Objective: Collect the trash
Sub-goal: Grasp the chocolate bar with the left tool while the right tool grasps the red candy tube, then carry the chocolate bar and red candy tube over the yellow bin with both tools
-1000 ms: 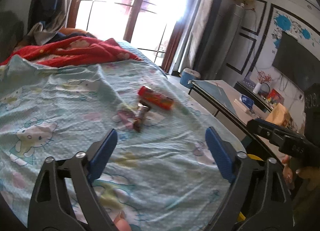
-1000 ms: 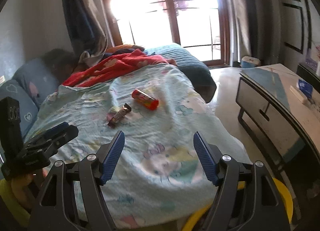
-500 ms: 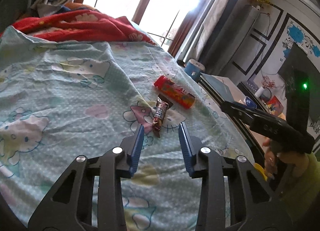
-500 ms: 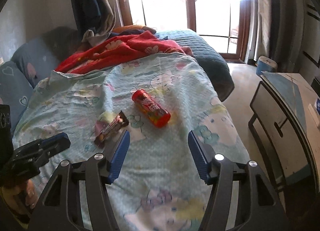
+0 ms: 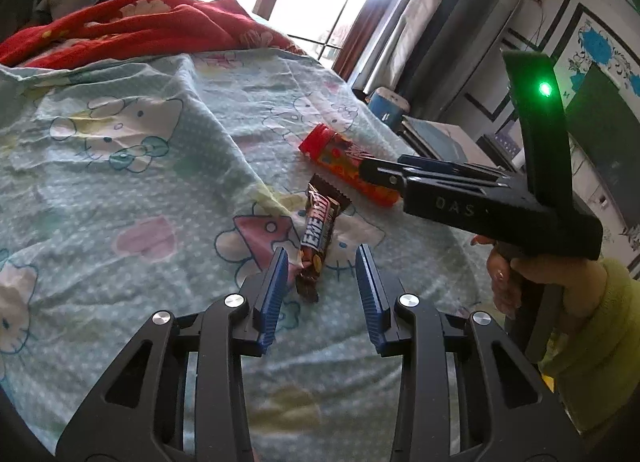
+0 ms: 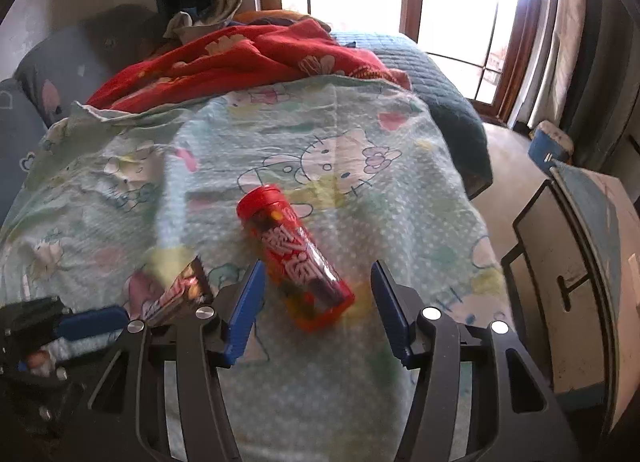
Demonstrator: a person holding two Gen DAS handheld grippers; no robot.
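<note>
Trash here means two things lying on the bed [image 5: 120,166], on a pale patterned sheet [image 6: 400,198] whose soft, wrinkled cloth will give under any downward push: a red candy tube [image 6: 294,258] and, just beside it, a brown candy-bar wrapper [image 5: 320,230]. The tube lies on its side, cap end away from the right claw [image 6: 316,306], and its near end sits between that claw's released blue fingers [image 6: 244,310], which are spread wider than the tube with a gap on both sides. For a good grip, my judgement is that the right claw should go a little further forward so the pads meet the tube's body, not its end, and close squarely across it, since a round tube can roll or squirt out of a slanted pinch. The left claw [image 5: 322,286] is also released, its fingers [image 5: 274,294] either side of the wrapper's near, crimped end. The wrapper is thin and flat, so the left claw probably needs to come low, almost skimming the sheet, and close gently without catching a fold of cloth along with it. No bin is plainly visible in either view.
</note>
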